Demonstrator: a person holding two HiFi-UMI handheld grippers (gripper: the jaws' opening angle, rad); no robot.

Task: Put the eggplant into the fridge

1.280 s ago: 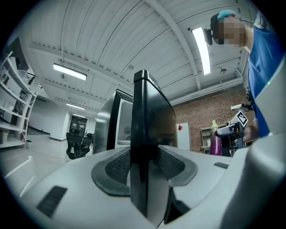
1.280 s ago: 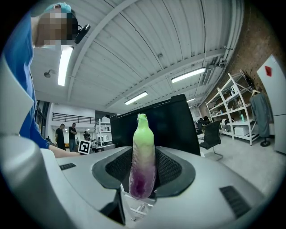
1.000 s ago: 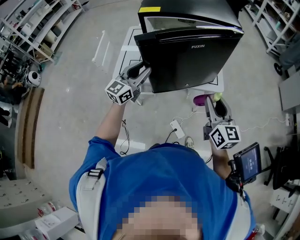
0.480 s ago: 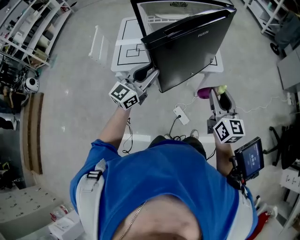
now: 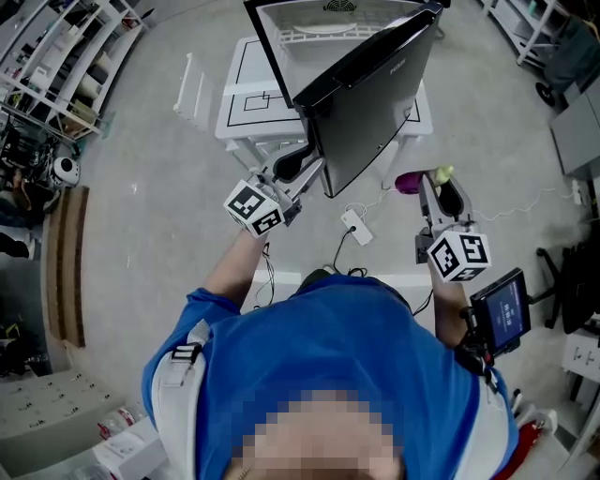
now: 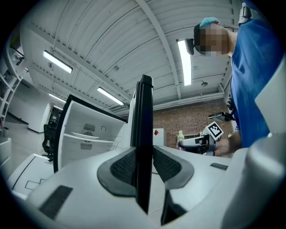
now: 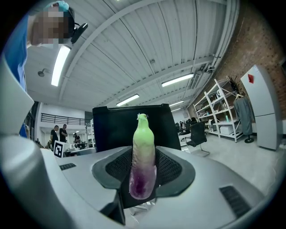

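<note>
Holding the thin edge of the fridge door (image 6: 144,125), your left gripper (image 6: 144,166) has its ribbed black pads on both faces of the glossy black panel, and its jaws are closing. Your right gripper (image 7: 143,172) is clamped on the eggplant (image 7: 143,154). The eggplant is smooth and tapered, purple at the base and pale green toward the pointed tip, and it stands upright between the textured pads. In the head view it sits just right of the open door, outside the fridge (image 5: 281,23). Small white lettering on the door front appears to read FUXIN. Only the head view shows the white table (image 5: 251,101) with black line markings. Only the left gripper view shows the vent slots (image 6: 89,128) in the white inner wall.
</note>
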